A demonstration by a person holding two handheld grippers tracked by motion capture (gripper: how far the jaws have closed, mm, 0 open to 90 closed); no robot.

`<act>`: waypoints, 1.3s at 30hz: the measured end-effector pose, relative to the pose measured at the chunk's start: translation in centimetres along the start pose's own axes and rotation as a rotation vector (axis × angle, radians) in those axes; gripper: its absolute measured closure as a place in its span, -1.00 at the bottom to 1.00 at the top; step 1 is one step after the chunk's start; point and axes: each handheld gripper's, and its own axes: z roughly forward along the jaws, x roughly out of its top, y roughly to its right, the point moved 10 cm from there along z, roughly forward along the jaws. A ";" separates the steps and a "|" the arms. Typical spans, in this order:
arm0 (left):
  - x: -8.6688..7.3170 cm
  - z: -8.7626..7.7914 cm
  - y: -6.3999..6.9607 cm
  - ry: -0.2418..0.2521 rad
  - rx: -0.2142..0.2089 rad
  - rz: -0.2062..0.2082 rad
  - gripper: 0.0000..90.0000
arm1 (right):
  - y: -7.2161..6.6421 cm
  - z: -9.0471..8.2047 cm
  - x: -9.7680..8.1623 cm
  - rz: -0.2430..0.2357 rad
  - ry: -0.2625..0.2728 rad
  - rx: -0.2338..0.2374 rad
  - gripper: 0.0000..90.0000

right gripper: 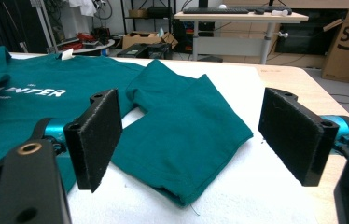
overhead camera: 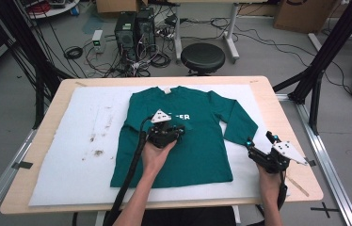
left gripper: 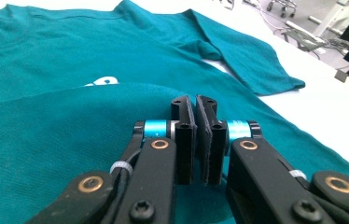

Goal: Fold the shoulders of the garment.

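A teal long-sleeve shirt (overhead camera: 197,155) with white lettering lies flat on a white mat (overhead camera: 84,141). My left gripper (overhead camera: 170,128) hovers over its chest, its jaws pressed together (left gripper: 196,109) at the edge of a folded-over layer of the shirt's left sleeve (left gripper: 70,135), which covers part of the lettering. The right sleeve (overhead camera: 237,123) (right gripper: 186,126) lies bent at the shirt's right side. My right gripper (overhead camera: 260,139) (right gripper: 191,135) stands open just in front of that sleeve's cuff, with nothing between the pads (right gripper: 95,135).
The mat covers most of a wooden table (overhead camera: 287,141); brown stains (overhead camera: 98,151) mark its left part. Beyond the far edge stand a black stool (overhead camera: 203,57), computer towers (overhead camera: 134,28) and floor cables. Black frame posts (overhead camera: 327,52) rise at the right.
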 end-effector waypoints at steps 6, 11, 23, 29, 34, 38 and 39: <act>-0.3 1.3 1.0 -0.014 -0.026 -0.003 0.91 | 0.0 0.0 0.0 0.001 -0.003 0.002 -0.52; -0.4 2.0 1.5 -0.019 -0.036 -0.011 0.91 | 0.0 0.0 0.0 0.000 -0.004 0.001 -0.52; -0.7 3.1 2.0 -0.026 -0.045 -0.023 0.91 | 0.0 0.0 0.0 0.000 -0.005 0.000 -0.52; -0.4 3.1 2.4 -0.014 -0.065 -0.020 0.91 | 0.0 0.1 0.0 -0.007 -0.005 0.000 -0.52; -0.5 3.3 3.2 -0.006 -0.113 -0.006 0.74 | 0.0 0.0 0.0 -0.002 -0.003 0.000 -0.52; 0.0 2.9 3.1 0.017 -0.117 -0.004 0.29 | 0.0 0.0 0.0 -0.007 0.003 -0.002 -0.52; 0.1 2.8 3.0 0.018 -0.109 -0.006 0.29 | 0.0 0.0 0.0 -0.007 0.003 -0.002 -0.52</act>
